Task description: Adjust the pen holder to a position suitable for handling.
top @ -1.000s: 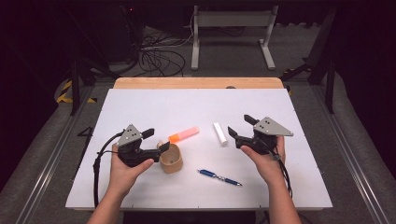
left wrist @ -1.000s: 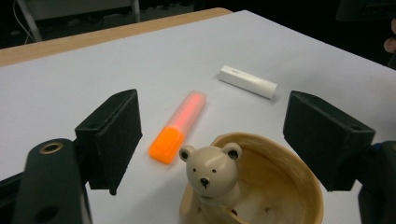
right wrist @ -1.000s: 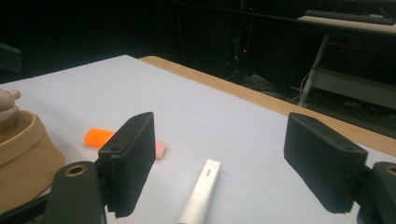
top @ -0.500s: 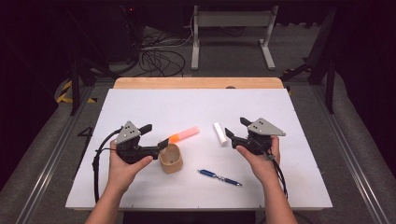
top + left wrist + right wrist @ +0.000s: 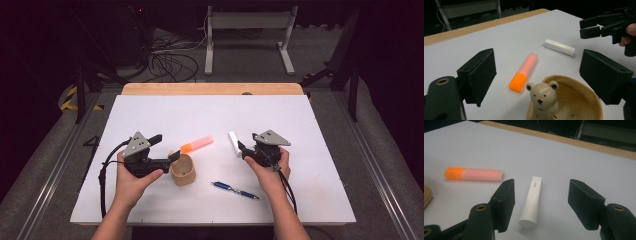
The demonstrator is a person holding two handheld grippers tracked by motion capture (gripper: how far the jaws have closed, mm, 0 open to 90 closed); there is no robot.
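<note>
Dark floor, loose cables and a metal stand lie beyond the white worktop [image 5: 310,125], which has a wooden strip along its far edge.

Taking the cup [image 5: 183,170] as landmark: it is a tan cup with a small bear figure [image 5: 542,96] on its rim, standing on the near-left part of the worktop. The left gripper [image 5: 167,152] sits just left of the cup, level with its rim. Its jaws stand wide on either side of the cup's near rim in the left gripper view, and they have just been opening; the pads do not press on the cup.

An orange highlighter [image 5: 196,144] lies flat just behind the cup, slanting away to the right. A white tube [image 5: 233,143] lies farther right of the cup, beyond the highlighter's pale end. A blue pen [image 5: 235,190] lies to the cup's right on the near side, apart from it.

The right gripper [image 5: 241,150] is well right of the cup, low over the tube. In the right gripper view the tube [image 5: 532,201] lies between its jaws, which are partly apart and have just been closing; gaps show on both sides, so neither pad touches it yet.
</note>
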